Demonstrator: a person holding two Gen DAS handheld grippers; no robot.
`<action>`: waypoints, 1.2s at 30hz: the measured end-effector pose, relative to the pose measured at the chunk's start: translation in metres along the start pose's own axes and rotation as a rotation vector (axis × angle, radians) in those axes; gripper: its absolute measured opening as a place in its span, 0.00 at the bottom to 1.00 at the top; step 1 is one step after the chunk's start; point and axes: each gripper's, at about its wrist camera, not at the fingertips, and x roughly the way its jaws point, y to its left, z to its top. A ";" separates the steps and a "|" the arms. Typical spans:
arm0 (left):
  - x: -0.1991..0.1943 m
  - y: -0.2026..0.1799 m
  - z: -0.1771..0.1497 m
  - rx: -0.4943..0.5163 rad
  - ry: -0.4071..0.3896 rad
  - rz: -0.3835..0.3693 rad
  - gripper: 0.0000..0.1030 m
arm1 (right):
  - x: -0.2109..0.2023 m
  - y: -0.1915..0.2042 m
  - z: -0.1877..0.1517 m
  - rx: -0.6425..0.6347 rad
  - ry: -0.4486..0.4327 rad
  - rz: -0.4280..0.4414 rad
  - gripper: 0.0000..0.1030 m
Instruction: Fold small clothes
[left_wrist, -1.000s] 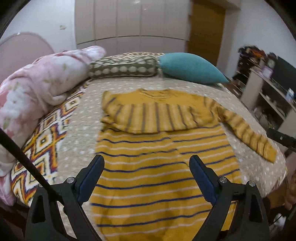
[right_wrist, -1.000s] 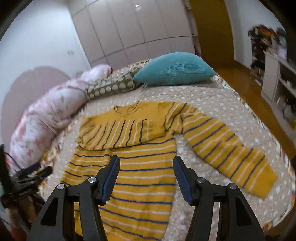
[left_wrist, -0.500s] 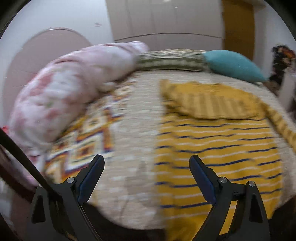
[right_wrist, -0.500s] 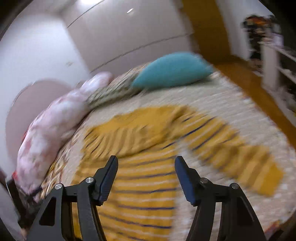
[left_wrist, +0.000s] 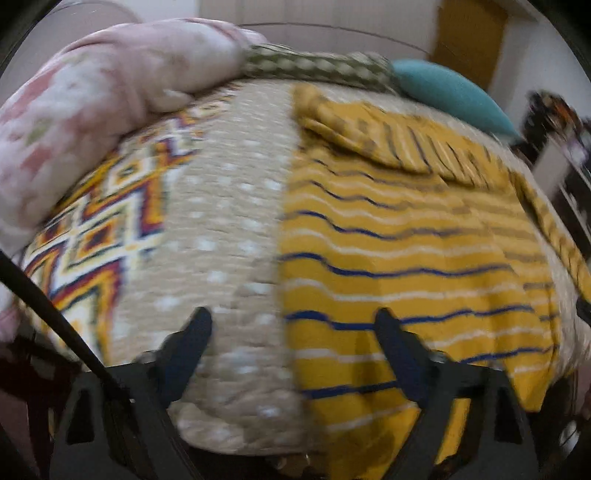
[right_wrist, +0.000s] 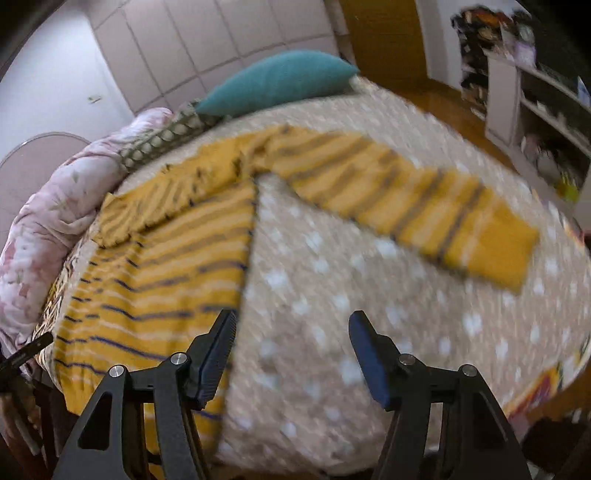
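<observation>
A yellow sweater with blue and white stripes (left_wrist: 399, 251) lies flat on the bed; one sleeve is folded across its chest (left_wrist: 388, 140). In the right wrist view the sweater body (right_wrist: 173, 266) is on the left and its other sleeve (right_wrist: 417, 206) stretches out to the right. My left gripper (left_wrist: 293, 332) is open and empty, low over the sweater's left bottom edge. My right gripper (right_wrist: 291, 332) is open and empty, low over the bedspread just right of the sweater's right edge.
The beige dotted bedspread (right_wrist: 351, 295) covers the bed. A pink floral duvet (left_wrist: 92, 99), a patterned pillow (left_wrist: 317, 66) and a teal pillow (right_wrist: 280, 81) lie at the head. White shelves (right_wrist: 535, 99) stand to the right. The bed's front edge is just below both grippers.
Both grippers have swung apart and dropped lower: the left toward the sweater's left edge, the right toward its right edge. Both stay open. The sweater has not moved.
</observation>
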 end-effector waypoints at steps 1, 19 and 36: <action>0.008 -0.010 -0.002 0.031 0.055 0.007 0.38 | 0.002 -0.004 -0.005 0.011 0.011 0.006 0.66; -0.061 0.009 0.006 -0.086 -0.112 -0.009 0.50 | -0.006 -0.133 0.017 0.490 -0.184 -0.021 0.66; -0.082 0.030 0.004 -0.130 -0.181 0.000 0.51 | -0.057 -0.178 0.120 0.571 -0.388 -0.224 0.07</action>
